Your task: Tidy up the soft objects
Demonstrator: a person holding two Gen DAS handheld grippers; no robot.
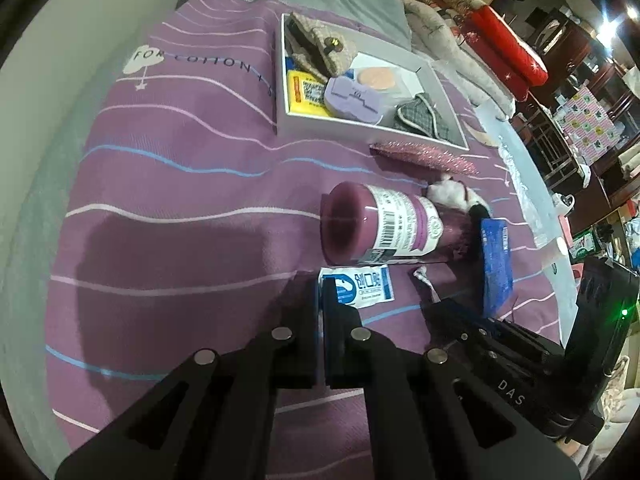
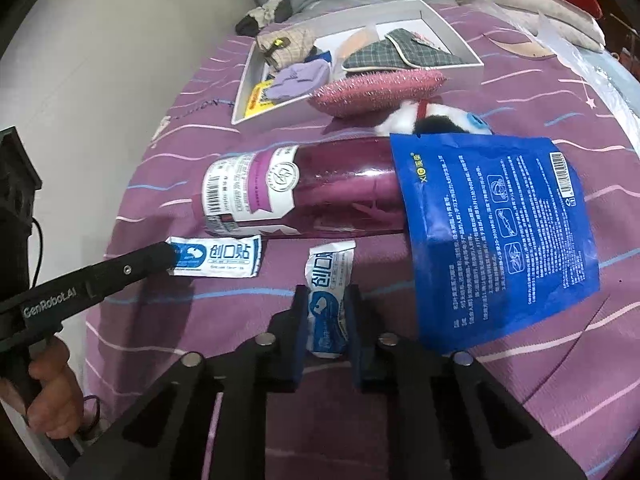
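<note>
Two white-and-blue plaster packets lie on the purple striped bedspread (image 2: 168, 344). My right gripper (image 2: 327, 294) is shut on one packet (image 2: 328, 280), which stands crumpled between the pads. My left gripper (image 1: 320, 286) is shut, its tips pinching the left edge of the other packet (image 1: 358, 288), which lies flat. The right wrist view shows that left gripper (image 2: 166, 256) at the edge of its packet (image 2: 220, 258). Just beyond both packets a purple bottle (image 2: 296, 192) lies on its side. A blue sachet (image 2: 496, 240) leans over the bottle's right end.
A white box (image 1: 279, 80) farther up the bed holds a checked pouch, a lilac item and a yellow pack. In front of it lie a pink glittery pad (image 2: 376, 88) and a panda plush (image 2: 432, 120). A person's hand (image 2: 52, 392) holds the left gripper's handle. Red cushions (image 1: 504, 48) are at the far right.
</note>
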